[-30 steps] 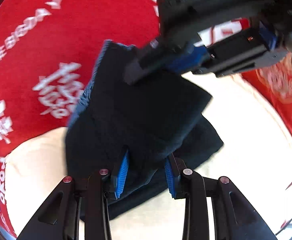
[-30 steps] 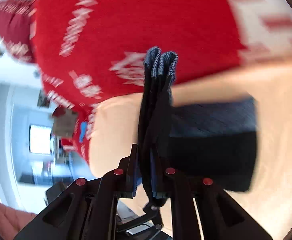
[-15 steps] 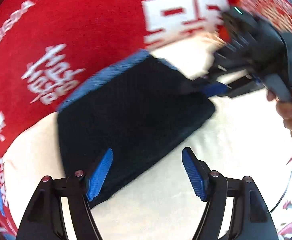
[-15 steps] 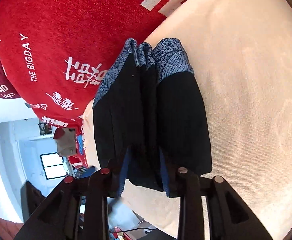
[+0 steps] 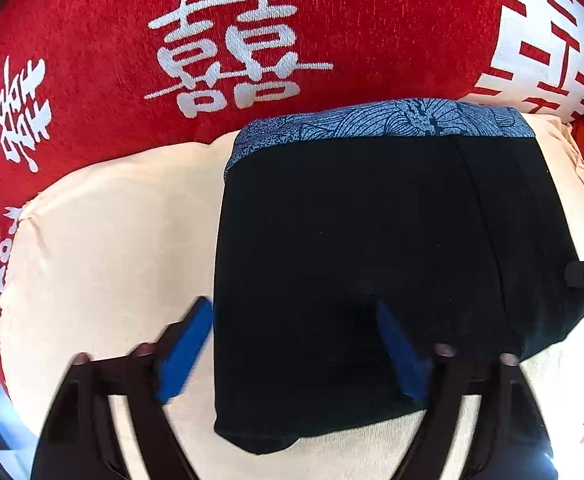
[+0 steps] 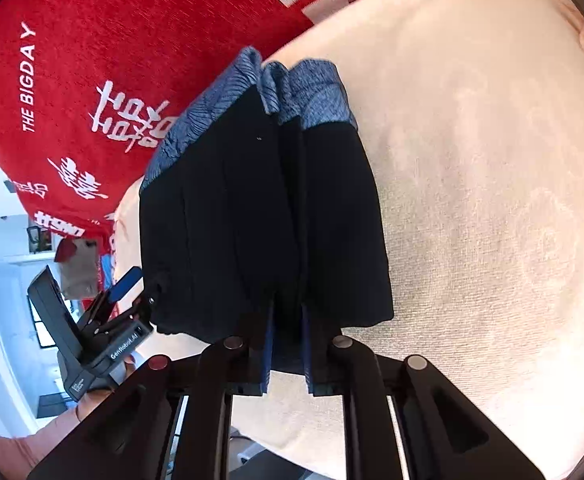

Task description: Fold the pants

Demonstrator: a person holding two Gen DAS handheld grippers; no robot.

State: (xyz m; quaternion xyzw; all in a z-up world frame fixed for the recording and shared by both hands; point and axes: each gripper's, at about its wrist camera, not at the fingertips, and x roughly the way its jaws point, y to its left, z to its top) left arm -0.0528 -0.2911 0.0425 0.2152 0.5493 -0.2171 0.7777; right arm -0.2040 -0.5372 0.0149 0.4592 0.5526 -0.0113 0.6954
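We have the folded pants (image 5: pixel 392 260) lying on the cream cushion (image 5: pixel 111 240) against the red pillow (image 5: pixel 131 60). Our right tool (image 6: pixel 287 344) pinches their stacked near edge; our left tool (image 5: pixel 292 348) gapes, holding nothing. Soft and limp, they are best gripped through all layers.

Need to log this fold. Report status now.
Left gripper open, over the pants. Right gripper shut on pants edge. Pants folded, on cream cushion. Nothing in the way.

A cream cushion (image 5: pixel 103 240) carried the folded black pants (image 5: pixel 372 248), their blue patterned waistband (image 5: pixel 384 122) lying against a red blanket (image 5: pixel 131 20) printed with white characters.
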